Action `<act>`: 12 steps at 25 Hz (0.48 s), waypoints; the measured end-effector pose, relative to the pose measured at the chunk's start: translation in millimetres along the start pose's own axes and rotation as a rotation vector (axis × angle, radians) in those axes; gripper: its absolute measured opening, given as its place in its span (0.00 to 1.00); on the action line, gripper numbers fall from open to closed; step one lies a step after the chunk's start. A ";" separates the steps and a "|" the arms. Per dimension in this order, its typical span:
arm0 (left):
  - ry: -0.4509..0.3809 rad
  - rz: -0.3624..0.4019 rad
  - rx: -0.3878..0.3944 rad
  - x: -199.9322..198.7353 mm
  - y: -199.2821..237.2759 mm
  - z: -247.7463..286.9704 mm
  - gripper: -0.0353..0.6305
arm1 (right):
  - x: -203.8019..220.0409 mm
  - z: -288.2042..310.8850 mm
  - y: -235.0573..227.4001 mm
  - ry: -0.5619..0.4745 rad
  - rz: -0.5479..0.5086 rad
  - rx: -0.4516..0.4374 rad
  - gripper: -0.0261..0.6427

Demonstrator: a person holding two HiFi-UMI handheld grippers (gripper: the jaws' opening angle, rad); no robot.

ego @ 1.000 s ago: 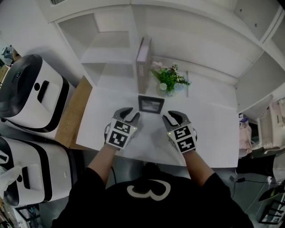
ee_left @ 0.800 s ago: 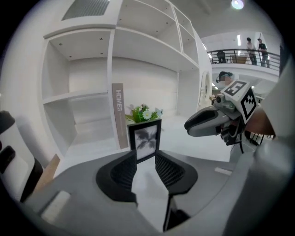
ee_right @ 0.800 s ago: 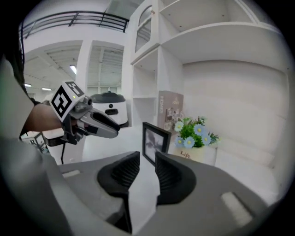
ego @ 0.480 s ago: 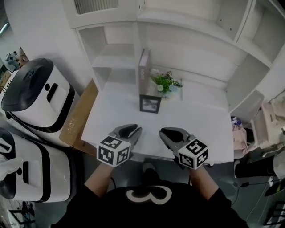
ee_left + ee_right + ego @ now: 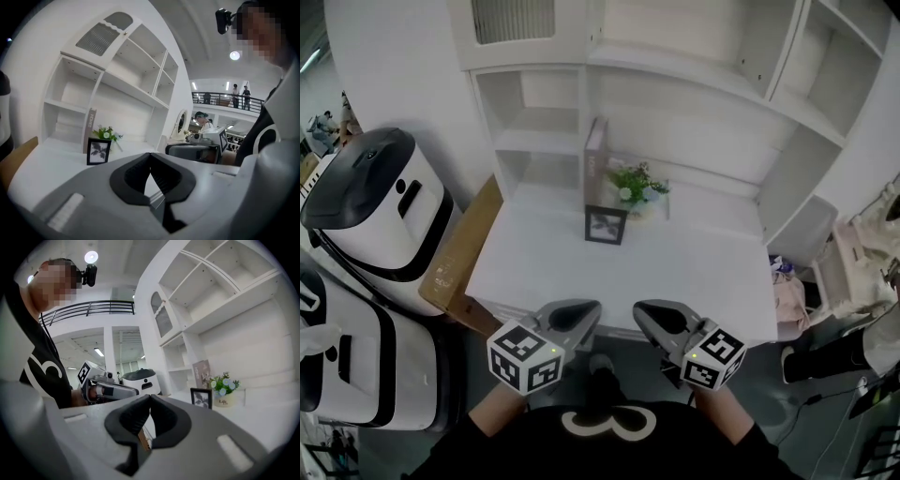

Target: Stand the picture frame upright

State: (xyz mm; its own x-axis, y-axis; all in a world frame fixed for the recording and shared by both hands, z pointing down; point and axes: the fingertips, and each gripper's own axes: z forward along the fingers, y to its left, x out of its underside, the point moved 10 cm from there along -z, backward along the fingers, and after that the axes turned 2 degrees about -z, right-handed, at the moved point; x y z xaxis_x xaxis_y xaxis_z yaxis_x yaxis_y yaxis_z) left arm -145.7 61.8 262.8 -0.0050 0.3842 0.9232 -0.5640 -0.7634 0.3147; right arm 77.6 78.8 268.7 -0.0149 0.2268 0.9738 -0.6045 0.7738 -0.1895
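Observation:
The black picture frame [image 5: 606, 225] stands upright on the white table [image 5: 694, 272], in front of the flower pot; it also shows in the left gripper view [image 5: 98, 151] and the right gripper view [image 5: 201, 398]. Both grippers hang off the table's near edge, well short of the frame. My left gripper [image 5: 592, 309] has just been closing and is shut with nothing between its fingers [image 5: 150, 165]. My right gripper [image 5: 639, 311] has likewise just been closing and is shut and empty [image 5: 150, 405].
A small pot of flowers [image 5: 630, 187] and an upright book [image 5: 594, 161] stand behind the frame against the white shelving [image 5: 694, 84]. A cardboard sheet [image 5: 464, 253] leans at the table's left, beside white and black machines [image 5: 375, 197]. Bags lie on the floor at right [image 5: 787, 291].
Both grippers drew back from beside the frame to beyond the table's near edge, rose, and their jaws closed. The frame stays standing on the table.

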 end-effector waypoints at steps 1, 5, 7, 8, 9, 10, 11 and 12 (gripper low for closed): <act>-0.001 -0.010 0.003 2.2 -1.0 -3.5 0.07 | 2.2 -2.9 2.3 0.001 0.001 0.007 0.04; -0.018 -0.054 0.036 9.0 -9.3 -13.3 0.07 | 8.3 -14.0 11.3 0.012 -0.022 0.044 0.04; -0.018 -0.046 0.040 10.8 -16.0 -16.5 0.07 | 8.0 -17.8 16.5 0.011 -0.039 0.059 0.04; -0.017 -0.038 0.037 11.8 -19.2 -18.1 0.07 | 8.3 -19.2 19.1 0.010 -0.043 0.060 0.04; -0.015 -0.030 0.033 13.0 -22.0 -19.5 0.07 | 9.2 -20.4 21.6 0.012 -0.047 0.058 0.04; -0.014 -0.024 0.028 14.4 -24.3 -20.5 0.07 | 10.3 -21.7 24.0 0.017 -0.053 0.058 0.04; -0.014 -0.020 0.025 15.8 -25.9 -21.0 0.07 | 11.5 -23.0 26.0 0.023 -0.059 0.059 0.04; -0.013 -0.019 0.023 17.4 -26.8 -20.9 0.07 | 12.8 -24.4 27.4 0.028 -0.064 0.061 0.04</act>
State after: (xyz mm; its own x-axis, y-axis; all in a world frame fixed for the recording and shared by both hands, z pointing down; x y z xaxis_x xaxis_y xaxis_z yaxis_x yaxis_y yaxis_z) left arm -147.9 99.8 265.8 0.0161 0.3920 0.9198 -0.5445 -0.7681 0.3369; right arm 80.3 117.4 272.9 0.0469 0.1951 0.9797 -0.6509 0.7499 -0.1182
